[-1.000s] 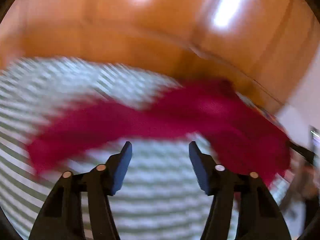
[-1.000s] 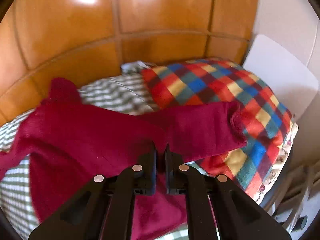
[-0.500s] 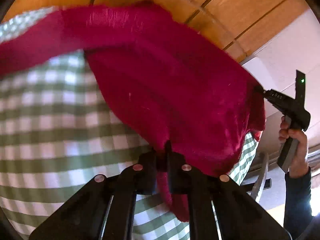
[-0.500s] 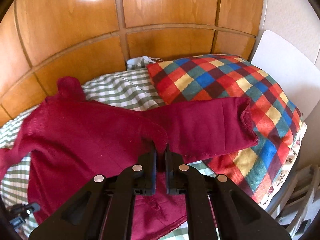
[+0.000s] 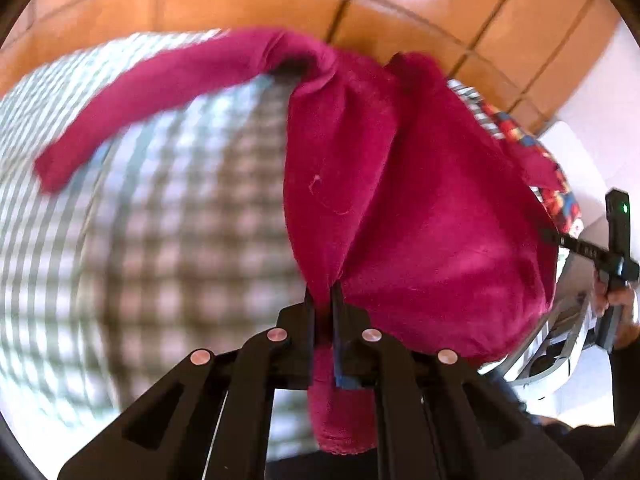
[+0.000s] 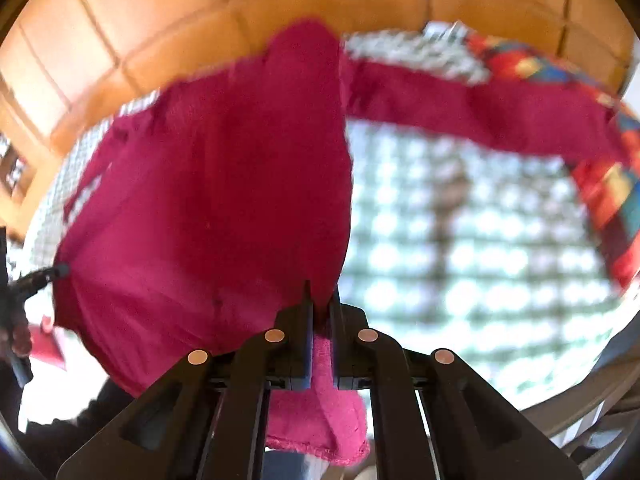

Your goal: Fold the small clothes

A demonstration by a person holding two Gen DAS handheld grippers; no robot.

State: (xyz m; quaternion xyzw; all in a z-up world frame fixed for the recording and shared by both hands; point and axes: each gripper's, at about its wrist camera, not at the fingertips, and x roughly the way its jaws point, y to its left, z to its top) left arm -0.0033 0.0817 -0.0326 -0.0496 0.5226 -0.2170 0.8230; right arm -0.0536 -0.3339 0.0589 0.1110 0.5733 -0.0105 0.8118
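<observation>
Above the green-checked bedspread (image 5: 168, 216), the crimson sweater (image 5: 420, 208) hangs stretched between both tools. Its hem is pinched in the clenched left gripper (image 5: 323, 300) and in the clenched right gripper (image 6: 320, 300). One sleeve trails toward the multicoloured plaid pillow (image 6: 616, 184) at the bed's far corner.

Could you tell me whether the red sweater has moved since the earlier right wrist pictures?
Yes. The red sweater then lay spread on the checked bedsheet; now it hangs lifted off it, one sleeve trailing toward the colourful pillow.
</observation>
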